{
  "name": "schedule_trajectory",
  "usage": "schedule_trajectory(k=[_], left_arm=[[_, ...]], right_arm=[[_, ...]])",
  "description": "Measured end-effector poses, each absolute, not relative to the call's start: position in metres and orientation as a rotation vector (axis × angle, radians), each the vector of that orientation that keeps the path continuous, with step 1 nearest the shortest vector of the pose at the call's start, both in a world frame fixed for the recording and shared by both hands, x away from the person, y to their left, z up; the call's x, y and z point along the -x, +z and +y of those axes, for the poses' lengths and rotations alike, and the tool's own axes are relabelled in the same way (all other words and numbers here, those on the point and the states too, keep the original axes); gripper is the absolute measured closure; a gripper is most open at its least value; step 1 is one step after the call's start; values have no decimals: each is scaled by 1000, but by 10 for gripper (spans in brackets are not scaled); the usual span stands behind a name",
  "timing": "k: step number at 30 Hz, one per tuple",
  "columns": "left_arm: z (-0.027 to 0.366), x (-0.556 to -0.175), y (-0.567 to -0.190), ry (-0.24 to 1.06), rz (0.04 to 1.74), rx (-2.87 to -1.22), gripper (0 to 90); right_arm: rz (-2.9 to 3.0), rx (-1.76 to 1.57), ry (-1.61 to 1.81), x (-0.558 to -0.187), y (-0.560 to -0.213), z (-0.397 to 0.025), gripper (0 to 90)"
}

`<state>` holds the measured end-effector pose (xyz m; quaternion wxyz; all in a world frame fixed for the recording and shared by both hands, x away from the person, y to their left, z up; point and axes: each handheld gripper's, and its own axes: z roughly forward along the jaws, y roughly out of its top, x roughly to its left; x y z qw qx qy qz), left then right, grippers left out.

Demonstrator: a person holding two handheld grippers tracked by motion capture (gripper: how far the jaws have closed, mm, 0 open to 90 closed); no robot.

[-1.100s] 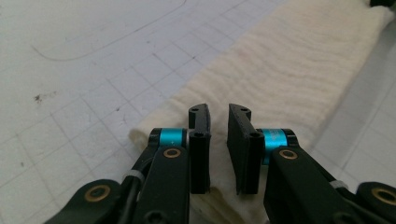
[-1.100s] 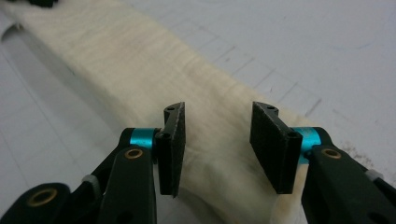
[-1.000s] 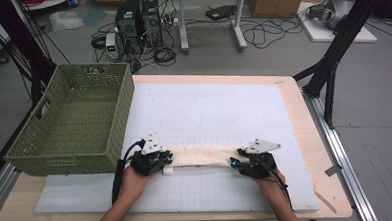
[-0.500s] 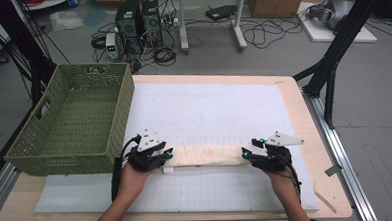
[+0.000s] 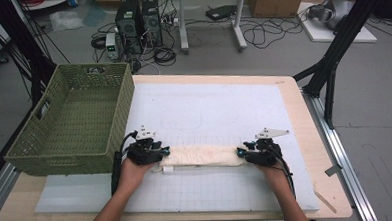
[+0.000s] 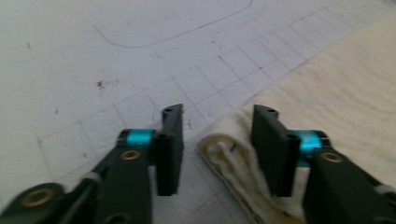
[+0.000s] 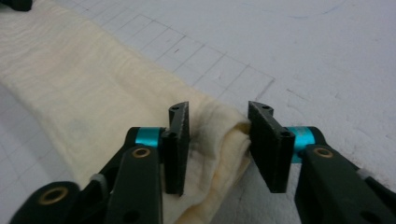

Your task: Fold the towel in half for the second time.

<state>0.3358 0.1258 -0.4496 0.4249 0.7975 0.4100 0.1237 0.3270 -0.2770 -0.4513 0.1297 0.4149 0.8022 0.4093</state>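
While the folded cream towel (image 5: 198,156) lies as a long strip across the near part of the white gridded mat (image 5: 209,110), each end sits at a gripper. The left gripper (image 6: 217,144) has its jaws apart, with the towel's rolled corner between them but lying against one jaw only. The right gripper (image 7: 217,142) is also apart, its jaws standing on either side of the other folded end without pinching it. As I judge it, the risk lies in uneven bites: if the left jaws close so far off-centre they may catch only the top layer, and the fold could open or sag on lifting. Pulling the ends apart could also stretch the strip askew before it reaches the green basket (image 5: 69,121)
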Motion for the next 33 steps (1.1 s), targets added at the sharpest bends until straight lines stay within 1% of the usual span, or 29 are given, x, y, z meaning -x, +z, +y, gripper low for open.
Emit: schedule_trajectory(k=[1, 2, 3, 5, 8, 11, 13, 14, 15, 16, 17, 19, 20, 21, 25, 28, 30, 33], left_arm=[[125, -335, -450, 314, 1014, -1994, 722], [124, -334, -449, 318, 1001, -1996, 767], [123, -334, -449, 328, 1000, -1998, 795], [123, -333, -448, 351, 1002, -1976, 808], [120, -333, -446, 372, 984, -1946, 813], [113, -333, -448, 409, 963, -1982, 814], [112, -334, -449, 425, 963, -1996, 812], [112, -335, -449, 425, 969, -1988, 811], [113, -335, -449, 424, 971, -1984, 807], [114, -335, -449, 424, 973, -1982, 794], [115, -335, -448, 428, 980, -1974, 761], [119, -334, -445, 435, 976, -1952, 712], [121, -333, -443, 443, 985, -1937, 672], [122, -333, -442, 437, 985, -1920, 645], [126, -329, -434, 443, 955, -1879, 622], [127, -325, -430, 419, 933, -1844, 609], [127, -323, -428, 426, 918, -1853, 609], [130, -323, -428, 423, 926, -1840, 598]], right_arm=[[2333, -1195, 1191, -326, -451, -277, 679], [2341, -1170, 1193, -324, -451, -276, 754], [2337, -1151, 1178, -321, -450, -275, 793], [2319, -1109, 1150, -315, -450, -274, 813], [2276, -1095, 1103, -308, -447, -275, 817], [2248, -1063, 1005, -305, -445, -272, 813], [2234, -1047, 954, -305, -446, -267, 799], [2236, -1047, 942, -305, -447, -266, 774], [2224, -1045, 935, -306, -447, -266, 714], [2214, -1059, 944, -306, -446, -267, 685], [2203, -1063, 958, -305, -445, -269, 641], [2159, -1092, 1017, -302, -440, -276, 601], [2139, -1095, 1054, -301, -437, -280, 585], [2120, -1103, 1075, -299, -433, -284, 585], [2141, -1074, 1181, -290, -426, -293, 596], [2217, -1030, 1126, -284, -433, -292, 585], [2245, -1038, 1077, -283, -440, -293, 566], [2239, -1064, 1063, -284, -441, -297, 544]])
